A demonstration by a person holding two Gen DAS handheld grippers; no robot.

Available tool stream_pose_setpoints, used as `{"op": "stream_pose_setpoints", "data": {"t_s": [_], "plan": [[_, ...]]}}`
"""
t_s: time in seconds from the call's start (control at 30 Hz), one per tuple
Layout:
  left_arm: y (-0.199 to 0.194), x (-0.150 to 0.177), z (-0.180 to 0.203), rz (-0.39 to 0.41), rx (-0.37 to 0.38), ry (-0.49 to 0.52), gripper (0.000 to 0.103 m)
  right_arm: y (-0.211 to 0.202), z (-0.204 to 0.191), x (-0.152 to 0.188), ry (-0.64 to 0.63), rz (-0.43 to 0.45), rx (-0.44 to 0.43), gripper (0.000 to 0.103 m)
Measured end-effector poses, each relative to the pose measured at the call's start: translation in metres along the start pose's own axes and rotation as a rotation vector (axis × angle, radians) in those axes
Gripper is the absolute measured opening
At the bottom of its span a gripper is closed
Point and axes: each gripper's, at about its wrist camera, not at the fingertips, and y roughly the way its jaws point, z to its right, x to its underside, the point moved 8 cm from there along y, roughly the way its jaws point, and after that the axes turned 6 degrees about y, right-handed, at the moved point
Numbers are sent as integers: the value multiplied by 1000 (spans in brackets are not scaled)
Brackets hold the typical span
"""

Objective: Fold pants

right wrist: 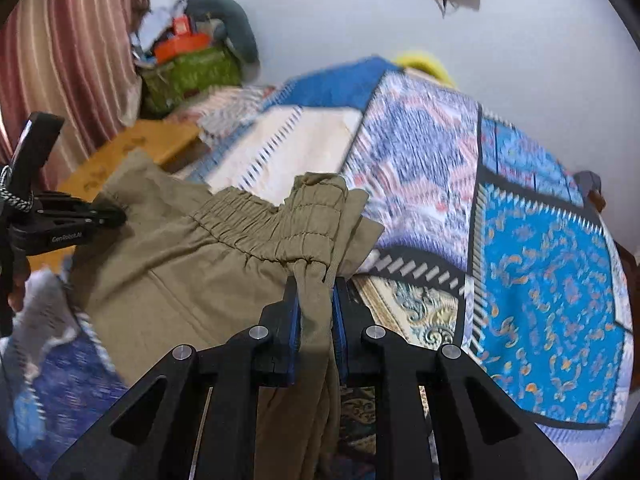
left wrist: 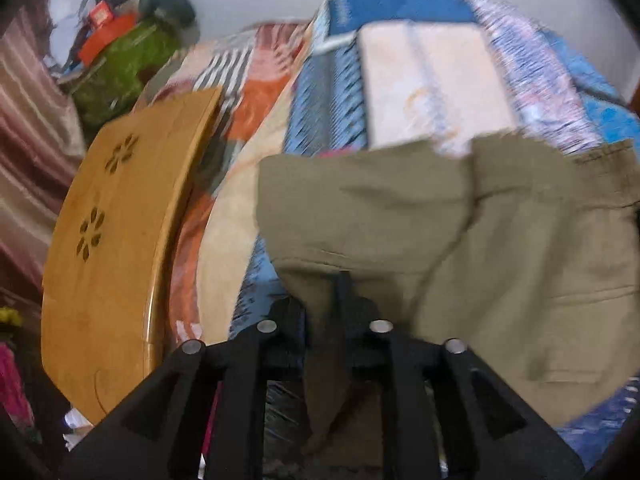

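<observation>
Olive-green pants (left wrist: 460,232) hang stretched between my two grippers above a patchwork bedspread (left wrist: 424,76). My left gripper (left wrist: 324,296) is shut on a bunched corner of the pants. My right gripper (right wrist: 314,292) is shut on the gathered cloth just below the elastic waistband (right wrist: 256,220). In the right wrist view the pants (right wrist: 172,272) spread to the left, where the left gripper (right wrist: 116,216) pinches their far edge. Cloth hangs down between the fingers of both grippers.
The bedspread (right wrist: 540,280) covers the bed ahead and to the right. A wooden board (left wrist: 116,248) with flower cut-outs runs along the bed's left side. A green basket (right wrist: 188,76) of clutter stands at the back left by a striped curtain (right wrist: 72,60).
</observation>
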Motion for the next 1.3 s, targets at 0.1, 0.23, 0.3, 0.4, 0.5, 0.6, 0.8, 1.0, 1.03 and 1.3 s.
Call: {"op": "stream_pose_setpoints", "data": {"t_s": [0.1, 0.23, 0.3, 0.4, 0.5, 0.6, 0.8, 1.0, 1.03, 1.3], "plan": [[7, 10, -9, 5, 30, -47, 20, 0, 15, 5, 80, -19, -32, 26], [-12, 16, -14, 28, 6, -30, 20, -14, 19, 11, 55, -23, 4, 39], [-30, 19, -13, 42, -19, 0, 20, -25, 18, 11, 30, -19, 24, 39], [-66, 24, -12, 77, 1, 4, 20, -51, 9, 10, 4, 6, 43, 40], [-111, 28, -9, 135, 43, -11, 20, -83, 1, 7, 12, 44, 24, 40], [-160, 33, -4, 197, 90, -22, 20, -128, -16, 4, 16, 101, -3, 40], [-287, 55, 20, 377, 104, 59, 25, -233, -57, -1, 4, 246, -73, 41], [-422, 97, 38, 616, 158, 77, 39, -334, -92, 14, 0, 413, -108, 41], [-436, 103, 40, 643, 158, 78, 40, -350, -98, 19, 3, 441, -125, 41], [-522, 173, 52, 829, 214, 30, 45, -437, -145, 59, -6, 623, -183, 41]]}}
